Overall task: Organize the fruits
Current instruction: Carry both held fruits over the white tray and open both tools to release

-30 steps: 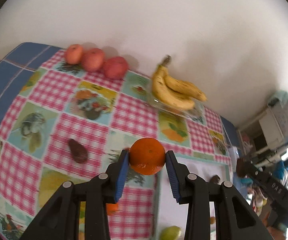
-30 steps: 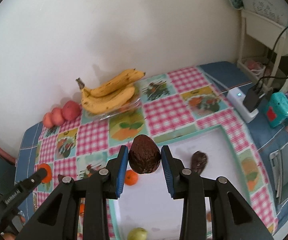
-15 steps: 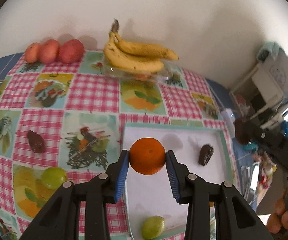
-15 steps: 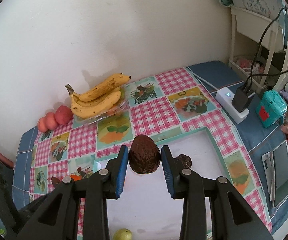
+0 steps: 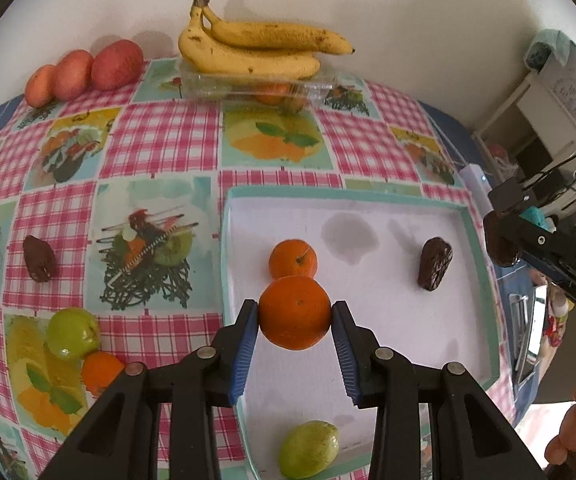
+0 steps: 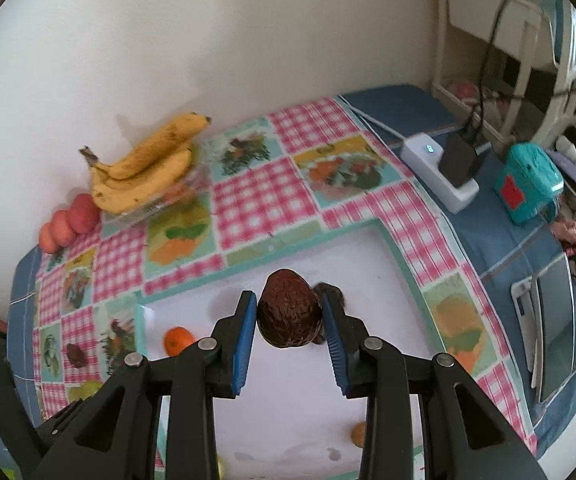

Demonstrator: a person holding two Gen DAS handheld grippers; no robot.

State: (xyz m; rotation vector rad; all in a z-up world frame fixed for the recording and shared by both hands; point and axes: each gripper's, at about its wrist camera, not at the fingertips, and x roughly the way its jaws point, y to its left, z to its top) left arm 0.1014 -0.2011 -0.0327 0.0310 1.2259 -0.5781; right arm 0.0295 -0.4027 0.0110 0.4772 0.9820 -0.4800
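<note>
In the left wrist view the left gripper (image 5: 295,318) fills the lower centre of the frame, its blue-padded jaws closed on an orange (image 5: 294,312) held above the white tray (image 5: 475,240). A second orange (image 5: 292,260) lies on the tray floor just above the held one in the frame, a dark brown fruit (image 5: 434,263) lies toward the tray's right side, and a green fruit (image 5: 307,454) sits at the tray's lower edge. On the checked tablecloth (image 5: 160,148) to the left of the tray lie another dark brown fruit (image 5: 39,258), a green apple (image 5: 72,333) and, touching it, a small orange (image 5: 102,372). At the top of the frame a bunch of bananas (image 5: 256,50) rests on a clear plastic box (image 5: 248,88), with three red fruits (image 5: 84,72) in a row at upper left against the wall.

In the right wrist view the right gripper (image 6: 289,314) holds a rough dark brown avocado (image 6: 289,314) between its jaws, over the same tray (image 6: 391,248). At the right of that frame a white power strip (image 6: 435,164) carries a black plug, beside a teal box (image 6: 527,184) with a red label. No writing on the label or on anything else can be read; in the left wrist view the right gripper's black body (image 5: 551,256) at the right edge shows a white letter, cut off by the frame.
</note>
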